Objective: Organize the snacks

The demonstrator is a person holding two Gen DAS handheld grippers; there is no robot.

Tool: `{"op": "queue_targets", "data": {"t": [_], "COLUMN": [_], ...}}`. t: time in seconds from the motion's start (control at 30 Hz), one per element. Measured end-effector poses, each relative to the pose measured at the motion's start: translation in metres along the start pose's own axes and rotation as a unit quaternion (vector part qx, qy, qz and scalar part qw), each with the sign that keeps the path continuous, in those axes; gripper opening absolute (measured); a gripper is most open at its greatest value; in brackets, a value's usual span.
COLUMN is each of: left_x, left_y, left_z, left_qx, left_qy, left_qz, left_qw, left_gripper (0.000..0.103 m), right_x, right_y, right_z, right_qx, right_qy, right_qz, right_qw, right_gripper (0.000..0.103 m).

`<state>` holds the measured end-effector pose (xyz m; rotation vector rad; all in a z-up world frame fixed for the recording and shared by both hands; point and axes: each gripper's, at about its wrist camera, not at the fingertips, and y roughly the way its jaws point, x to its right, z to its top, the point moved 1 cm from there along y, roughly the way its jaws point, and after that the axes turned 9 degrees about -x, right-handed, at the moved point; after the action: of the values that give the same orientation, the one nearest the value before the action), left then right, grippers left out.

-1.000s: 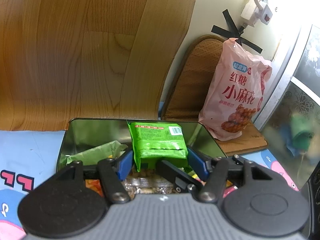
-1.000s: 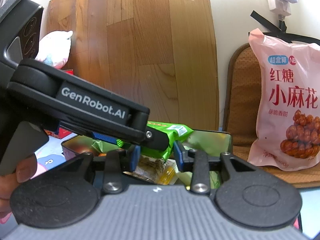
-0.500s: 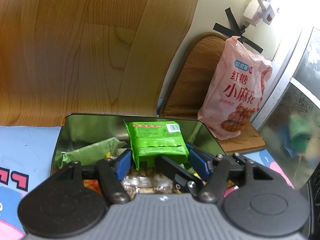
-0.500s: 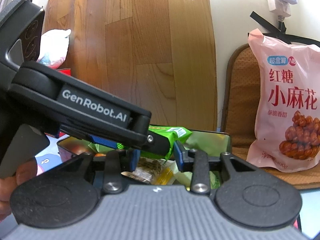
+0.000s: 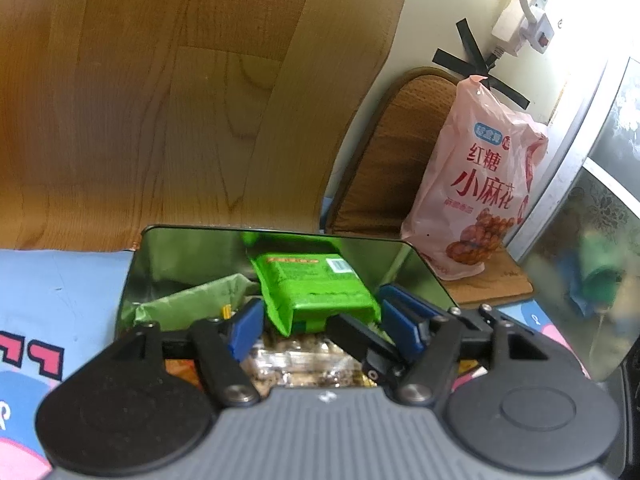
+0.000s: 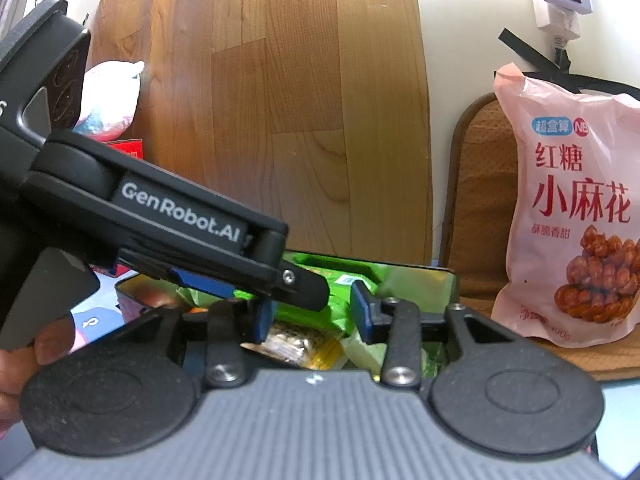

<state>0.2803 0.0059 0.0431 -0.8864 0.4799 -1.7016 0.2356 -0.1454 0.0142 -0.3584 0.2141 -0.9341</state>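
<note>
The left gripper (image 5: pixel 320 320) is lowered over the open metal tin (image 5: pixel 192 240) with its blue pads spread to either side of the green snack packet (image 5: pixel 312 288), a pose judged to be a release into the tin, where the packet rests tilted on clear-wrapped snacks (image 5: pixel 296 356) beside a crumpled green wrapper (image 5: pixel 192 300). The right gripper (image 6: pixel 312 314) hangs over the same tin, jaws apart and holding nothing; the pink snack bag (image 6: pixel 576 208) stands outside the tin against the wall

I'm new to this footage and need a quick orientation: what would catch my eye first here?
The bright green snack packet stands out, sitting in the shiny metal tin between the left gripper's blue fingers. Behind on the right, a big pink snack bag leans upright against a brown cushion.
</note>
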Motion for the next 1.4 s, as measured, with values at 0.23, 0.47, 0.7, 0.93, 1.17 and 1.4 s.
{"op": "queue_targets", "data": {"t": [0.23,0.47,0.7,0.93,1.17,1.4], "left_x": [-0.004,-0.012,-0.010,-0.004,0.008,0.020], "left_y": [-0.019,-0.046,-0.078,-0.101,-0.113,-0.129], "left_z": [-0.003,-0.016,-0.042,-0.083,-0.128,-0.164], "left_qx": [0.000,0.001,0.005,0.005,0.001,0.008], "left_qy": [-0.024,-0.047,-0.040,-0.026,0.007,0.029], "left_qz": [-0.021,-0.031,-0.026,0.010,0.068,0.106], "left_qw": [0.9995,0.9984,0.9988,0.9996,0.9977,0.9939], "left_gripper": [0.068,0.068,0.075,0.079,0.087,0.103], "right_x": [0.001,0.001,-0.006,-0.021,-0.035,-0.053], "right_y": [-0.009,-0.014,-0.034,-0.085,-0.125,-0.160], "right_z": [-0.002,0.001,0.000,-0.024,-0.049,-0.056], "right_qx": [0.013,0.009,-0.008,0.003,0.004,0.011], "right_qy": [0.003,0.019,0.052,0.095,0.146,0.162], "right_qz": [0.008,0.006,0.007,0.002,0.005,0.013], "right_qw": [1.000,1.000,0.999,0.995,0.989,0.987], "right_gripper": [0.044,0.045,0.045,0.056,0.057,0.059]}}
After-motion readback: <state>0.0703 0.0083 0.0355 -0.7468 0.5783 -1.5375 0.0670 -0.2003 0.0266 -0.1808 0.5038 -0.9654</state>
